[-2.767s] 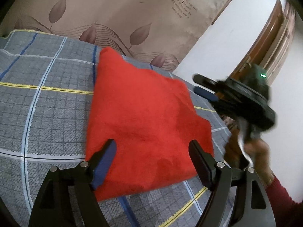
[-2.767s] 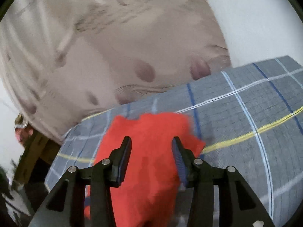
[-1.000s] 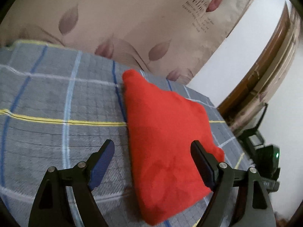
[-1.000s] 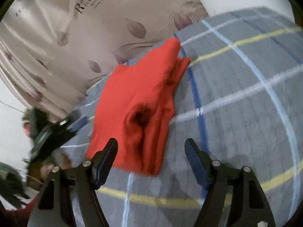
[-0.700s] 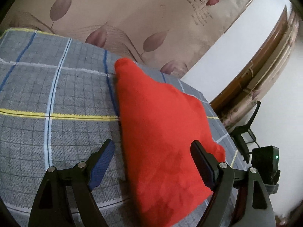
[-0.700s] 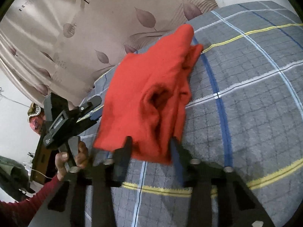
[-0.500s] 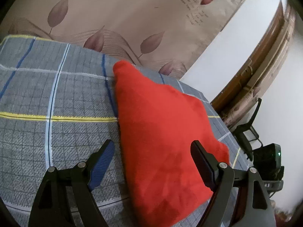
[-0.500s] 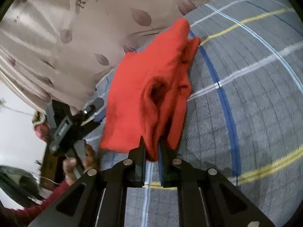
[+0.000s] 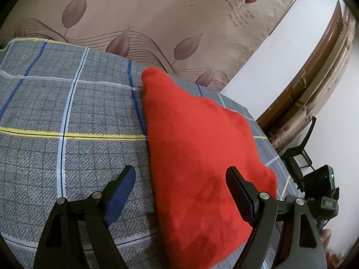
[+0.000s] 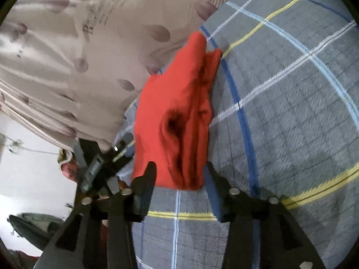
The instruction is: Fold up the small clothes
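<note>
A folded red garment (image 9: pixel 202 157) lies on the grey plaid bedcover (image 9: pixel 67 116). My left gripper (image 9: pixel 179 188) is open and hovers over the garment's near left edge, holding nothing. In the right wrist view the garment (image 10: pixel 177 116) shows its layered folded edges. My right gripper (image 10: pixel 179 174) is open, its jaws standing either side of the garment's near end, not closed on it. The right gripper also shows at the far right of the left wrist view (image 9: pixel 318 186).
A beige leaf-print curtain (image 9: pixel 157 22) hangs behind the bed. A white wall and a wooden door frame (image 9: pixel 314 78) stand to the right. The bedcover (image 10: pixel 291 112) stretches away beside the garment.
My right gripper shut on the garment's near end half a second ago and has now opened again. The left gripper has stayed open over the garment, shifting only slightly.
</note>
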### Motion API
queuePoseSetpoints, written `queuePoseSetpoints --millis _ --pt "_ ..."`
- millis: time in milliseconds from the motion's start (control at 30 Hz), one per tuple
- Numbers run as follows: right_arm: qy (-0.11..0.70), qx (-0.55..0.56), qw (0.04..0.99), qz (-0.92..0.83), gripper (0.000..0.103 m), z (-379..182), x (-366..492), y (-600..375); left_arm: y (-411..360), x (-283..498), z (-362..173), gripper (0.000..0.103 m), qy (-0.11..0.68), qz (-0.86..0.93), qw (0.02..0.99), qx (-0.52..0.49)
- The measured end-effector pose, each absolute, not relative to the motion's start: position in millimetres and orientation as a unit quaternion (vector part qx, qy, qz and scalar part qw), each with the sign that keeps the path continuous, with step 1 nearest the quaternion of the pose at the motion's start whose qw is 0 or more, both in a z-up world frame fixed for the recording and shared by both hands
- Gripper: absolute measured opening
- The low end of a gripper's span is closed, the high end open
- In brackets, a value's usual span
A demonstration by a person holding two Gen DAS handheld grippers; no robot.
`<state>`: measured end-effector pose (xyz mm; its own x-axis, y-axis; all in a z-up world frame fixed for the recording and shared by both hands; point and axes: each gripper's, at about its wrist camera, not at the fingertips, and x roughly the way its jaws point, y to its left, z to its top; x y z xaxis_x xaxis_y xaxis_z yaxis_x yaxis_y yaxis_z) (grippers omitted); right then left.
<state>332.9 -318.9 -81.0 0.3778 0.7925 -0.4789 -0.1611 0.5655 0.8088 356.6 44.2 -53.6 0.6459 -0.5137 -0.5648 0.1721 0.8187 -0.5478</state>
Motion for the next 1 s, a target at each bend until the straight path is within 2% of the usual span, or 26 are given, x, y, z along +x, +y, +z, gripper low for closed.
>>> queuePoseSetpoints --millis 67,233,300,333,367,400,633,767,833,900,1000 --pt "0.455 0.341 0.758 0.319 0.058 -80 343 -317 45 357 -54 0.083 0.373 -0.194 0.877 -0.231" --pt "0.472 0.305 0.768 0.309 0.059 -86 371 -299 48 358 -55 0.084 0.374 -0.185 0.877 -0.238" --pt "0.473 0.275 0.774 0.319 0.054 -85 373 -286 49 358 -56 0.084 0.374 -0.181 0.877 -0.241" --pt "0.479 0.272 0.766 0.332 0.048 -85 371 -280 50 358 -56 0.084 0.374 -0.180 0.877 -0.243" --pt "0.487 0.277 0.753 0.344 0.030 -87 369 -275 50 358 -56 0.084 0.374 -0.180 0.877 -0.244" --pt "0.497 0.277 0.747 0.344 0.021 -91 367 -272 50 358 -56 0.084 0.375 -0.179 0.876 -0.244" --pt "0.519 0.304 0.722 0.342 0.014 -102 358 -284 50 359 -56 0.084 0.376 -0.179 0.876 -0.244" --pt "0.520 0.291 0.723 0.349 0.023 -98 356 -279 50 359 -55 0.084 0.375 -0.178 0.876 -0.245" --pt "0.511 0.291 0.730 0.349 0.034 -91 356 -283 50 359 -55 0.084 0.375 -0.179 0.876 -0.246" --pt "0.495 0.297 0.741 0.342 0.058 -82 362 -292 50 359 -55 0.085 0.375 -0.179 0.876 -0.246" --pt "0.482 0.298 0.756 0.328 0.067 -71 379 -302 50 358 -54 0.085 0.374 -0.181 0.875 -0.248"
